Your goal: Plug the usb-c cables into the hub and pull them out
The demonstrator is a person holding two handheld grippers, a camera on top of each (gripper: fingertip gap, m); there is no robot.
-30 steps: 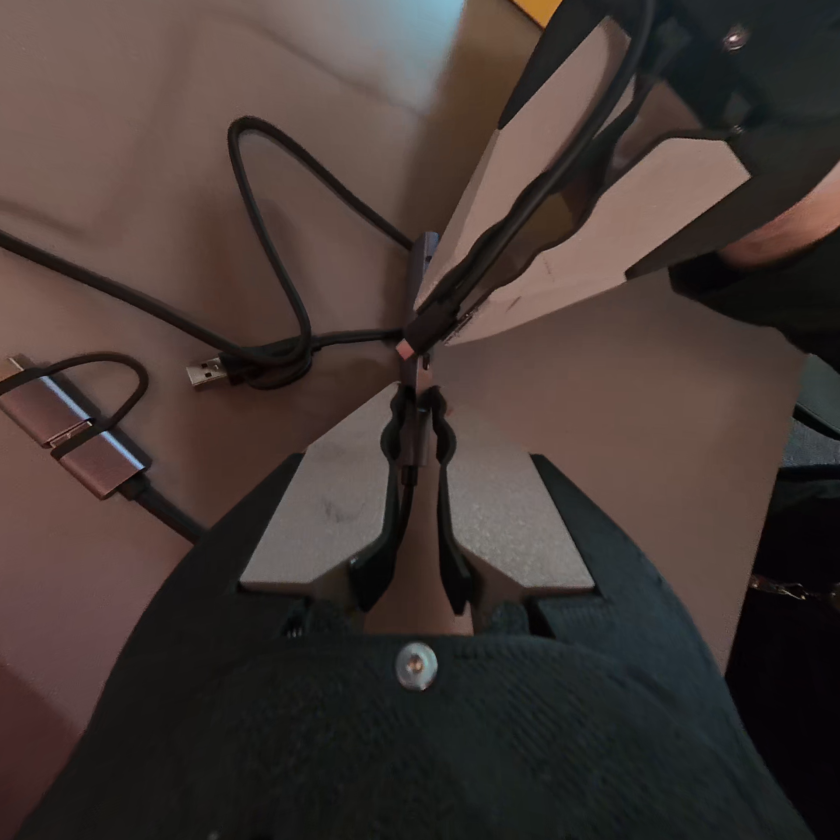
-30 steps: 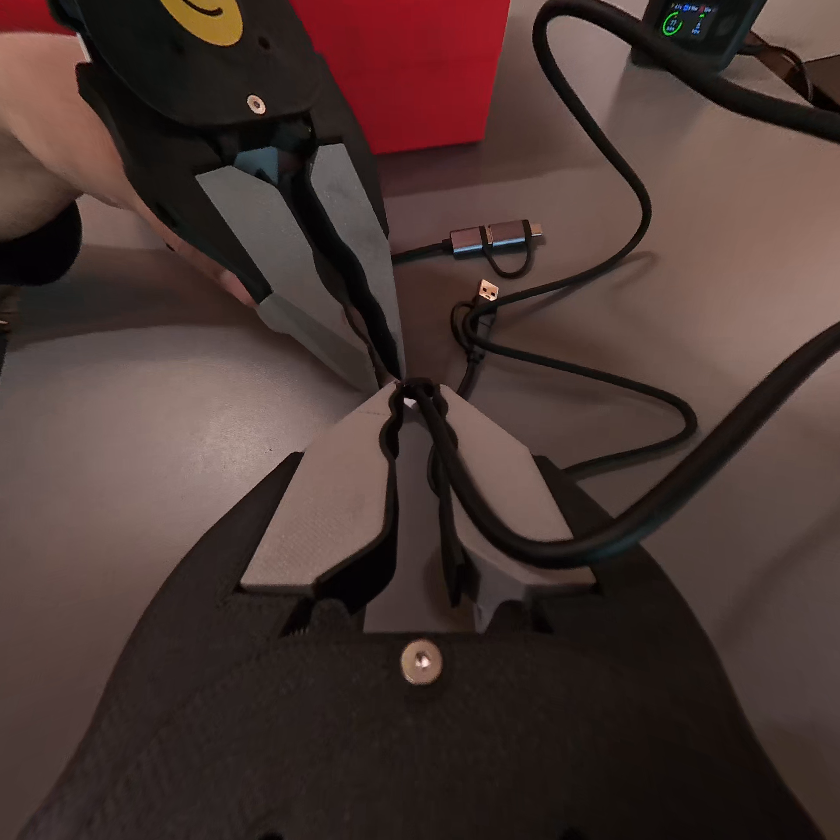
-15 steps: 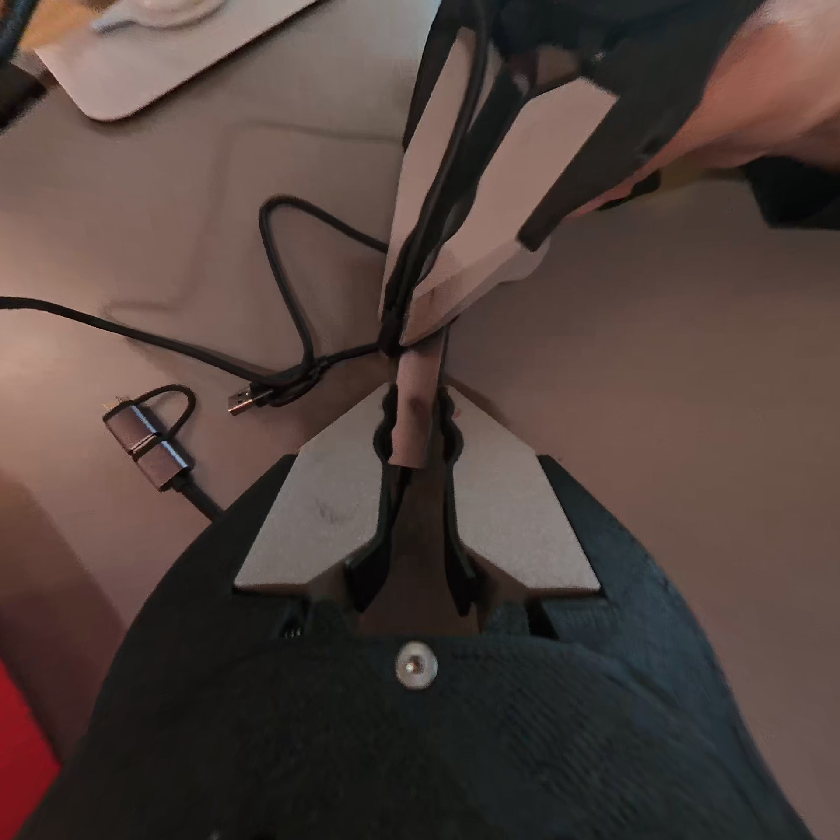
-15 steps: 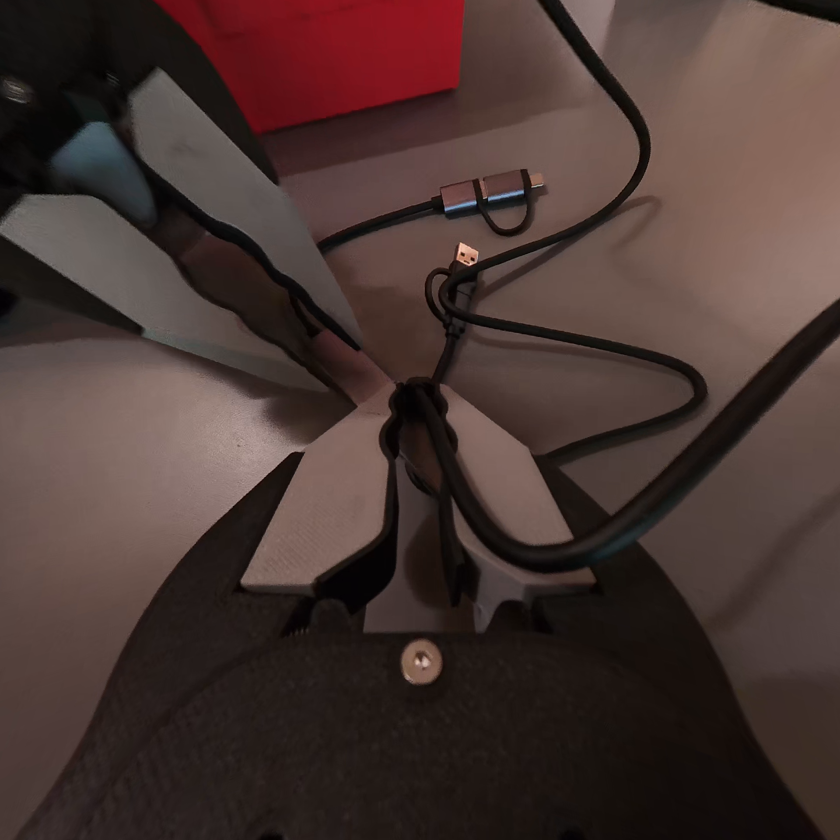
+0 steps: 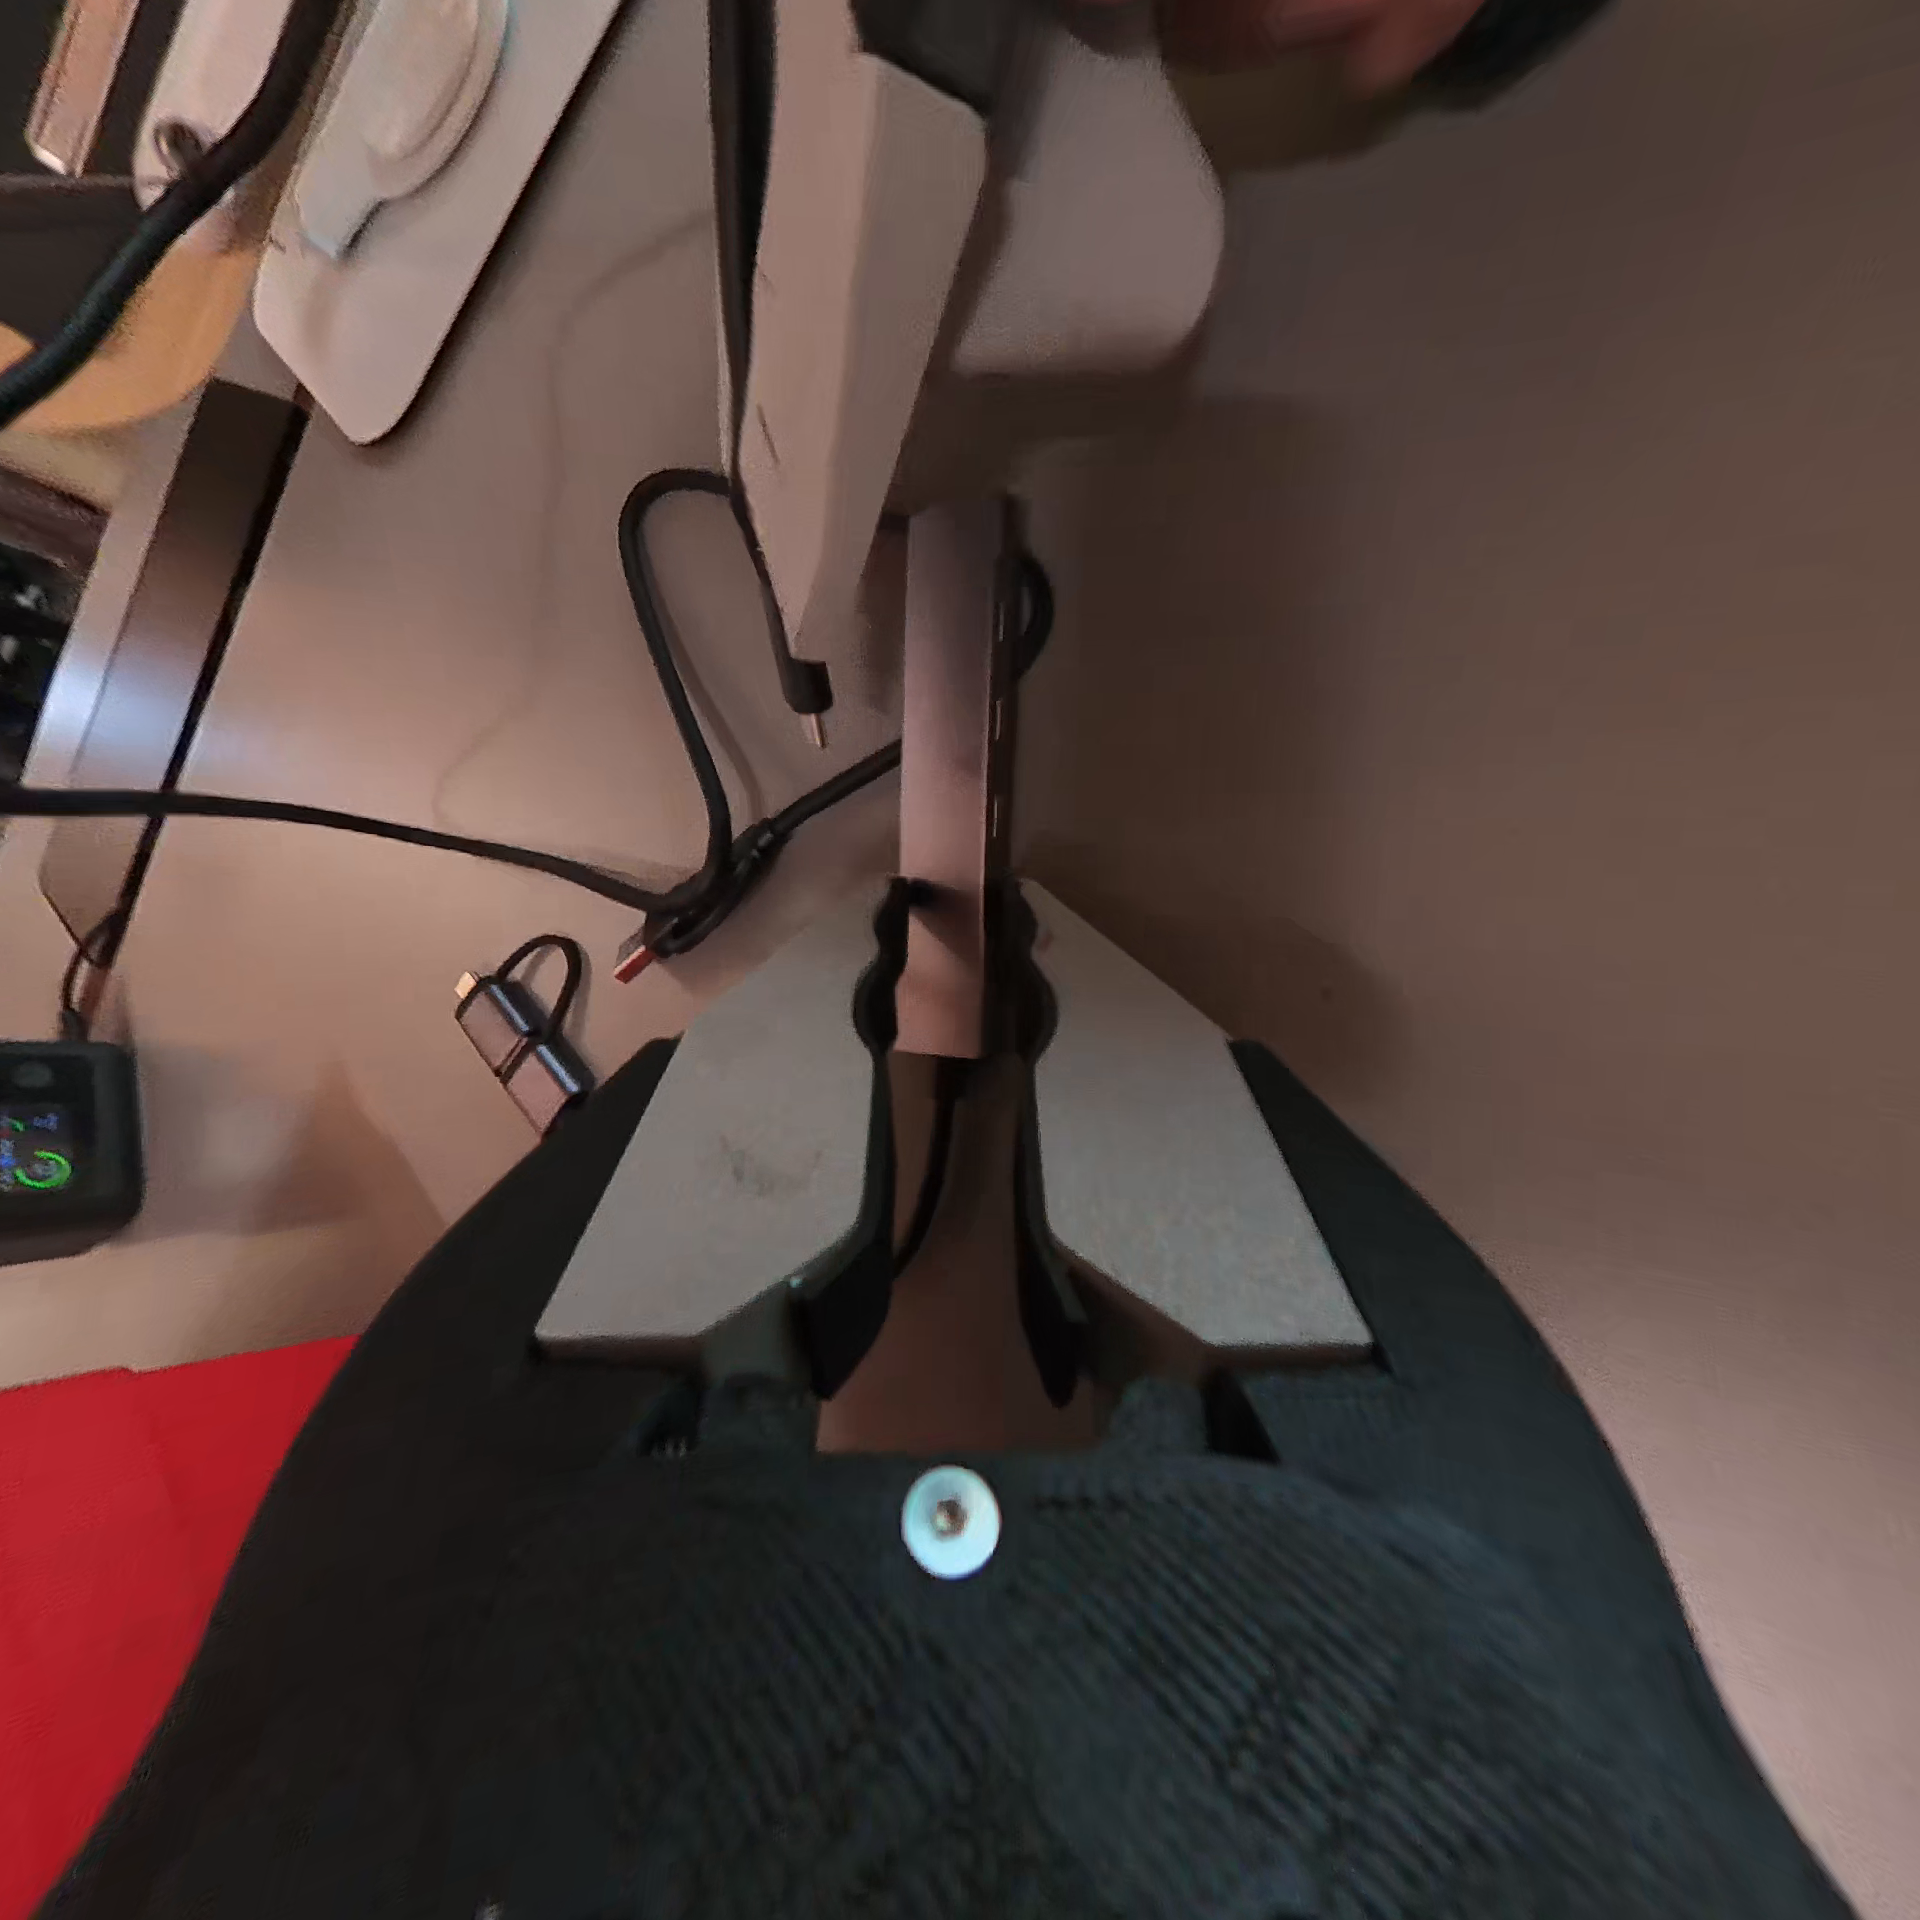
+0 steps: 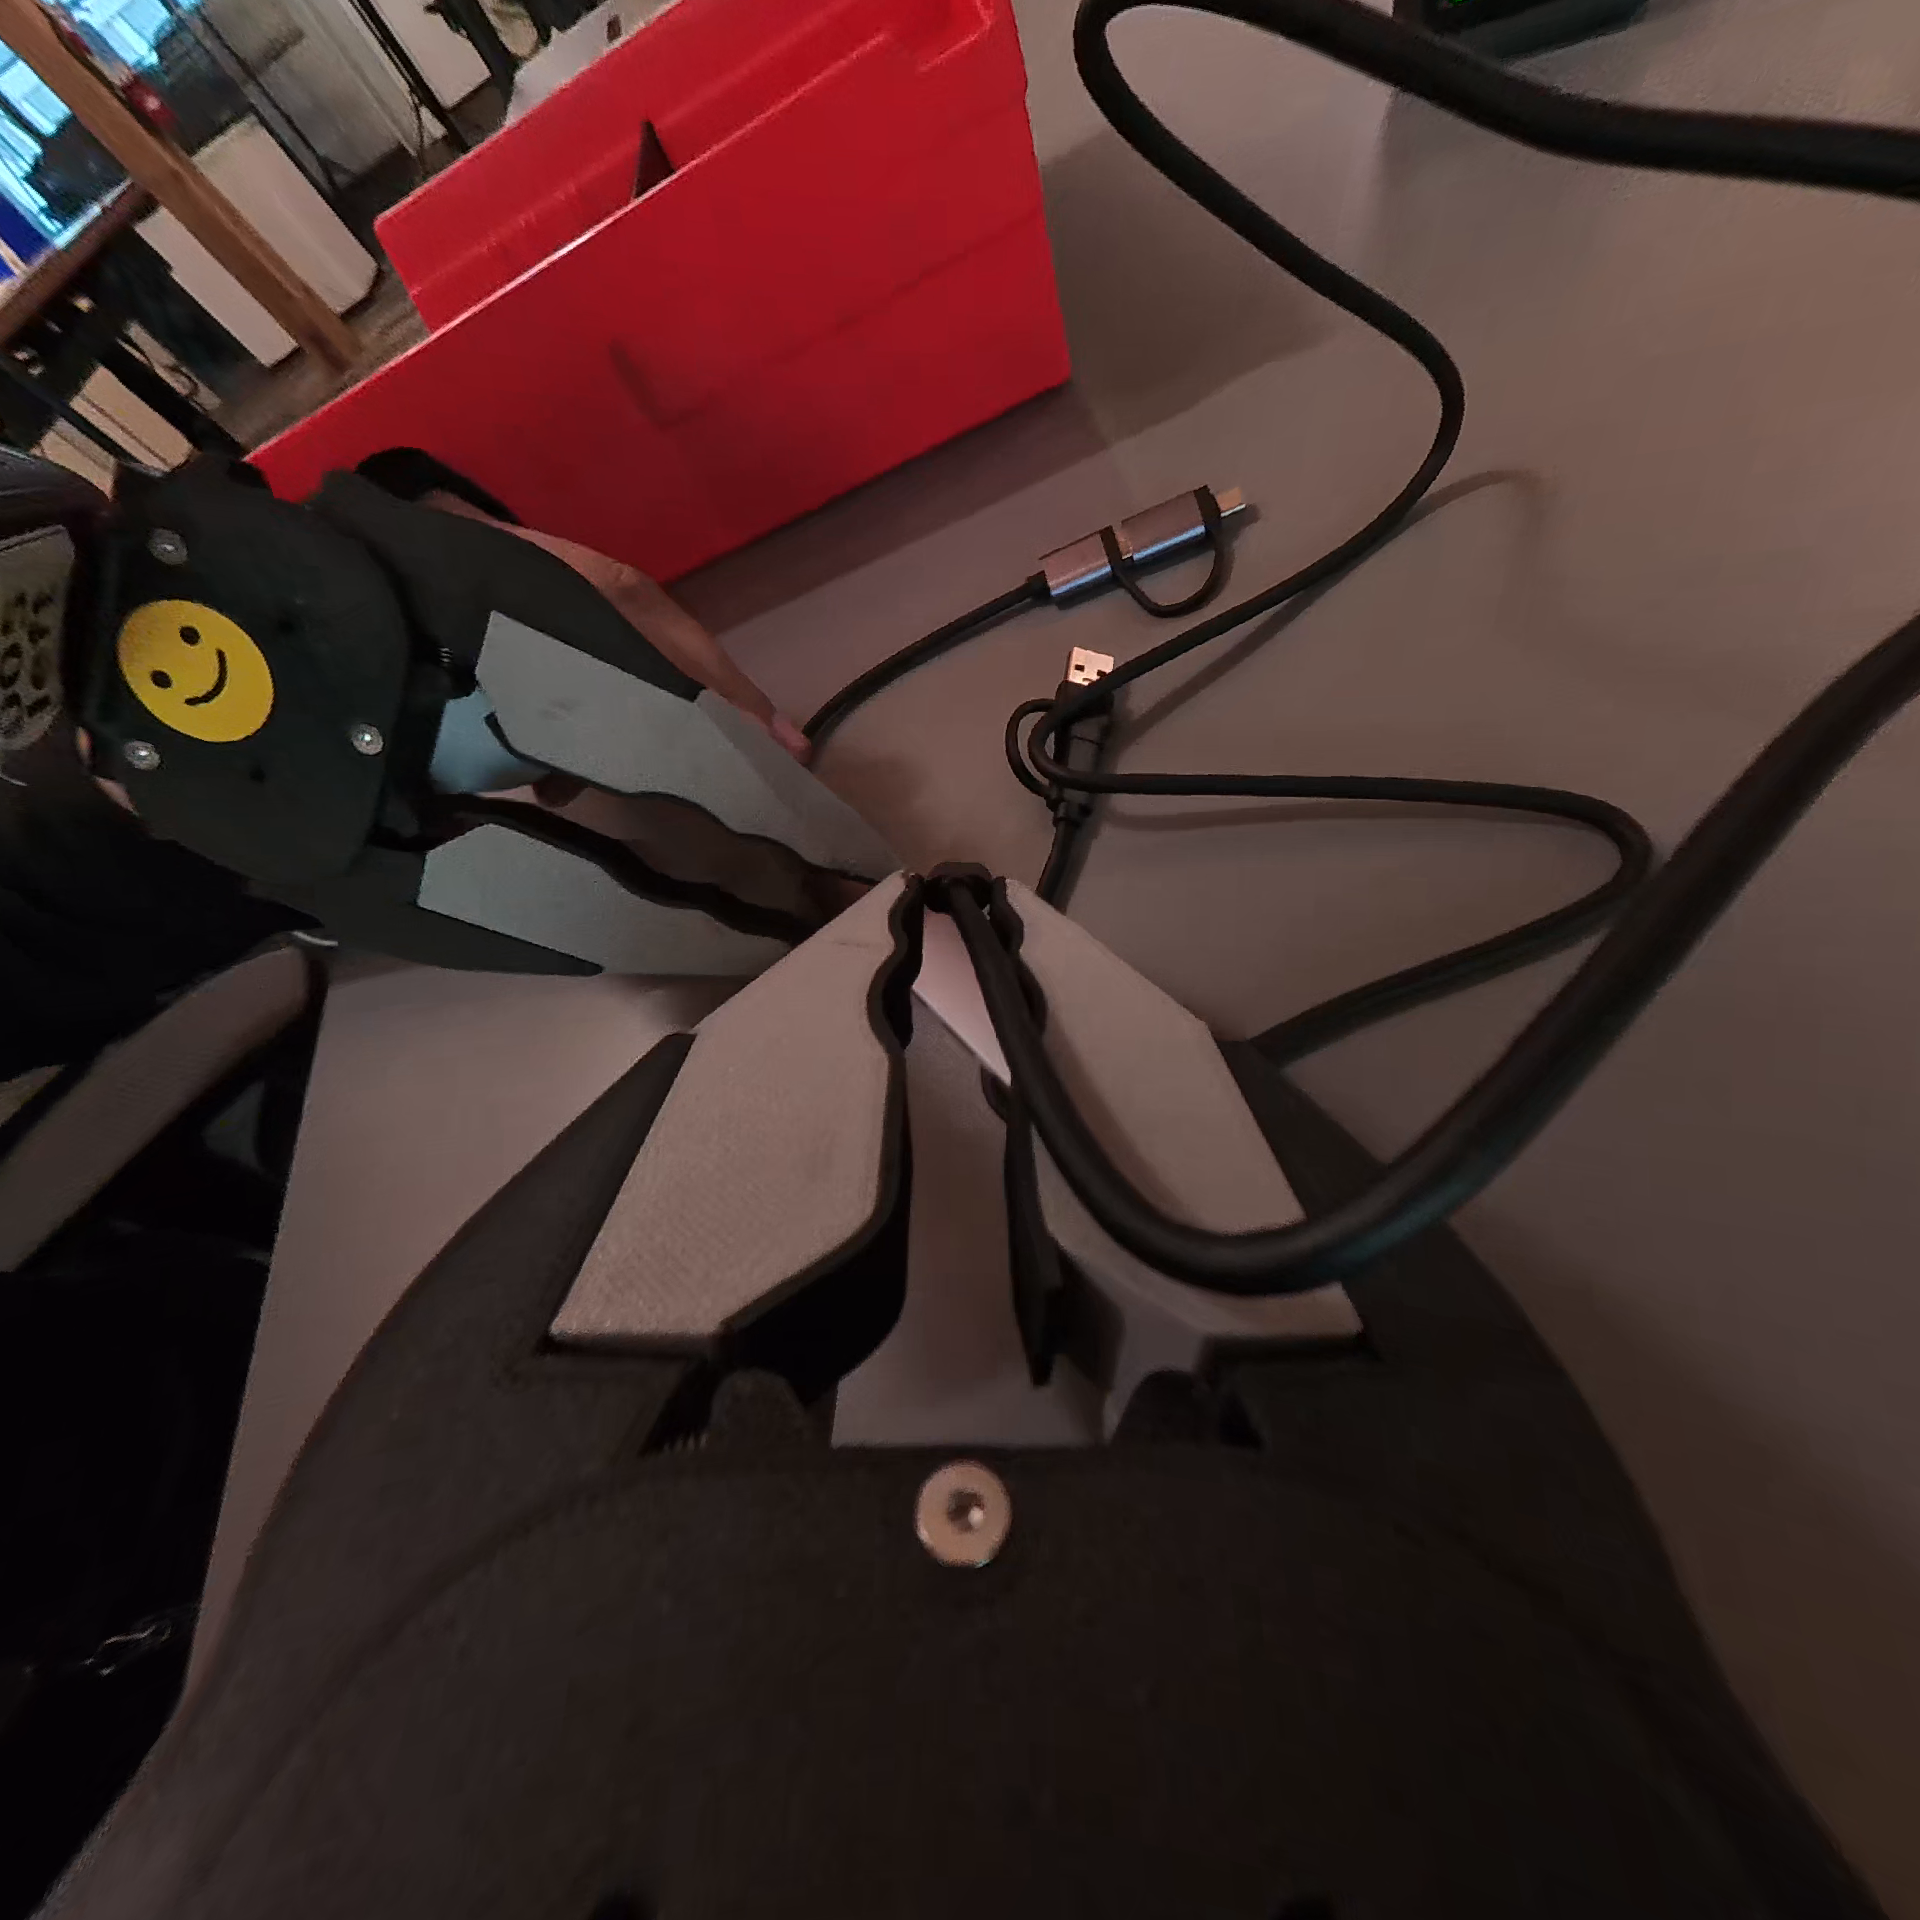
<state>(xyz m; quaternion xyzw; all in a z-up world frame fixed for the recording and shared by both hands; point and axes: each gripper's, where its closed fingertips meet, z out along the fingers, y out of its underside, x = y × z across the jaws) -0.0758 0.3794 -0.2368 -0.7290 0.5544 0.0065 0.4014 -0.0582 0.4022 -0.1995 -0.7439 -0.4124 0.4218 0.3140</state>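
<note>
Inventory as I logged it:
- Grey matte desk (image 5: 1558,727): carried everything.
- Red plastic box (image 6: 779,312): at the far side, not involved.
- Left tool (image 5: 951,935): I had it clamped tight on the near end of the slim grey metal hub (image 5: 951,727), held above the desk.
- Right tool (image 6: 956,894): pinched closed on the thick black usb-c cable (image 6: 1143,1195).
- Small black plug (image 5: 808,691): against the hub's edge a second earlier, now hanging free just beside it.

I judged this pull-out complete.

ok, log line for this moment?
left gripper: shut on hub | right gripper: shut on usb-c cable | plug: unplugged, beside hub
</note>
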